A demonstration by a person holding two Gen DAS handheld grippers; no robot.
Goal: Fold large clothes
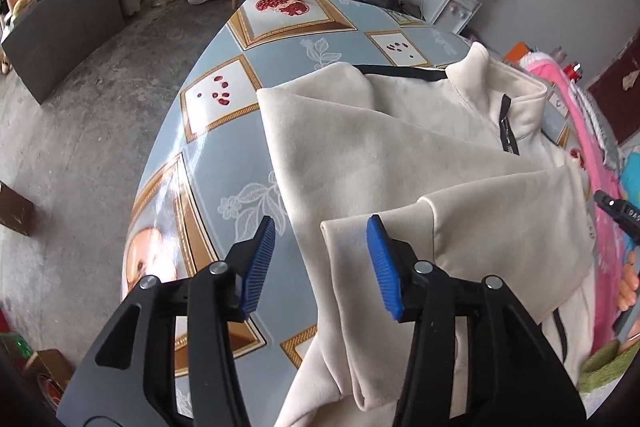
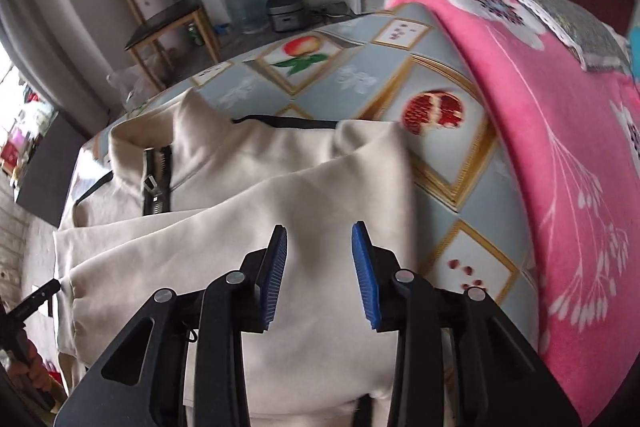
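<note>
**Inspector A:** Where is the garment found?

**Inspector B:** The cream jacket (image 1: 400, 155) is laid on the patterned tablecloth (image 1: 224, 155), collar and black zip (image 1: 508, 131) at the far end. Both sleeves are seen folded across the body. A pink blanket (image 2: 540, 147) is noted just beside it.

**Inspector A:** The grippers?

**Inspector B:** The left gripper (image 1: 322, 263) is held with its jaws apart; the sleeve edge (image 1: 344, 239) lies between them, but no pad is seen pressing on it. The right gripper (image 2: 319, 271) is likewise parted above the cloth, nothing clamped.

**Inspector A:** Handling?

**Inspector B:** The fabric is judged soft, thick and limp, fairly light, liable to sag and slide on the glossy cloth. A hold at the 2 hem corners is advised, several layers being pinched together, with the zip avoided.
</note>
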